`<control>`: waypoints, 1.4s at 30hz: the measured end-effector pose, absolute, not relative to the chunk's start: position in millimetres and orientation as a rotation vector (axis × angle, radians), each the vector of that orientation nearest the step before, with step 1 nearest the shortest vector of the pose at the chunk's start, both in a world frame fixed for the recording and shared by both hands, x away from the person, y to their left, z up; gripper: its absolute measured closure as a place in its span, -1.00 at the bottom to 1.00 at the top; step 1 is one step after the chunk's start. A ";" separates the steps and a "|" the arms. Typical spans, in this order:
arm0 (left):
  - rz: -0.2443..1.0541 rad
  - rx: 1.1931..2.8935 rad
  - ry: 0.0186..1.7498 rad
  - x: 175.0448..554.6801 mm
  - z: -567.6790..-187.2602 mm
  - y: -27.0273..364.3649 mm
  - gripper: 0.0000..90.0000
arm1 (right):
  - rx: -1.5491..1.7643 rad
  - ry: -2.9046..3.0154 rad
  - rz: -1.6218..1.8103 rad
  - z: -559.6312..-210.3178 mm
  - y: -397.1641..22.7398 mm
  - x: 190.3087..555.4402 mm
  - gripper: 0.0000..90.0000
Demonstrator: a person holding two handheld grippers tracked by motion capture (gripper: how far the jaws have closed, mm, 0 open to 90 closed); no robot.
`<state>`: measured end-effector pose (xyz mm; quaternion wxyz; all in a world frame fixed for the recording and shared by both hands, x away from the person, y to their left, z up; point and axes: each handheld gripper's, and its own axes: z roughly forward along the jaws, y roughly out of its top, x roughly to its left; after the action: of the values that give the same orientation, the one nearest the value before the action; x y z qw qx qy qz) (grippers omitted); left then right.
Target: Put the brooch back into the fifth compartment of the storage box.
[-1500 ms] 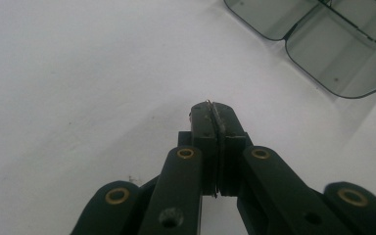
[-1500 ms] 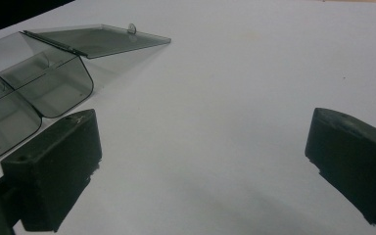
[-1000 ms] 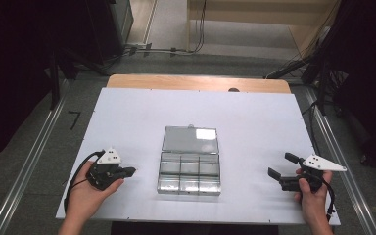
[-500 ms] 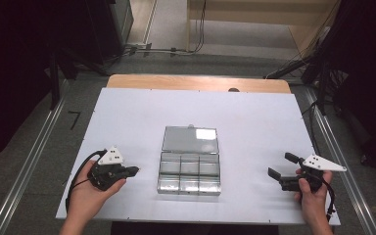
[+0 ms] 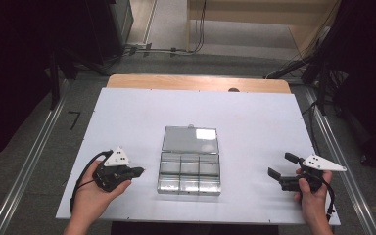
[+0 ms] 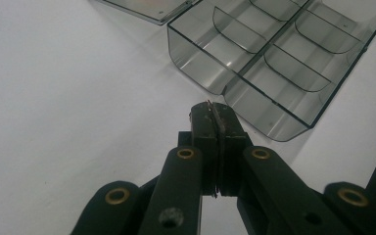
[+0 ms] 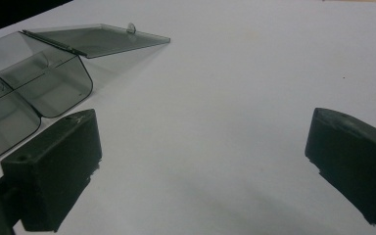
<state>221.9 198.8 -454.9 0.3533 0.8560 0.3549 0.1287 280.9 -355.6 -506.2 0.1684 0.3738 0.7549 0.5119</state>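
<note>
Nothing has moved: left gripper (image 5: 136,172) jaws together, right gripper (image 5: 280,166) jaws apart, both flanking the open box (image 5: 190,179). Next likely: reach its lid (image 5: 190,139).

In the left gripper view, the clear compartment box (image 6: 279,63) ahead of the closed left gripper (image 6: 214,113) runs off the top and right edges, so its far compartments are cut off (its lid (image 6: 147,7) shows as a sliver at the top). In the right gripper view, the box (image 7: 24,93) left of the wide-open right gripper (image 7: 203,147) is cut by the left edge.
</note>
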 end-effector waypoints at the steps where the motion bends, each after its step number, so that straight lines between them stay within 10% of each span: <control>1: 0.332 2.217 0.915 221.6 -454.4 197.8 0.98 | 1.063 2.147 1.456 -506.2 -355.6 281.0 -1.00; 42: 0.310 2.241 0.813 216.6 -449.3 166.3 0.98 | 1.051 2.149 1.463 -506.1 -355.2 280.6 -1.00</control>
<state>216.6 166.3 -449.3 0.3604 0.8695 0.3156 0.1202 280.6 -355.2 -506.1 0.1680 0.3695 0.7555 0.5142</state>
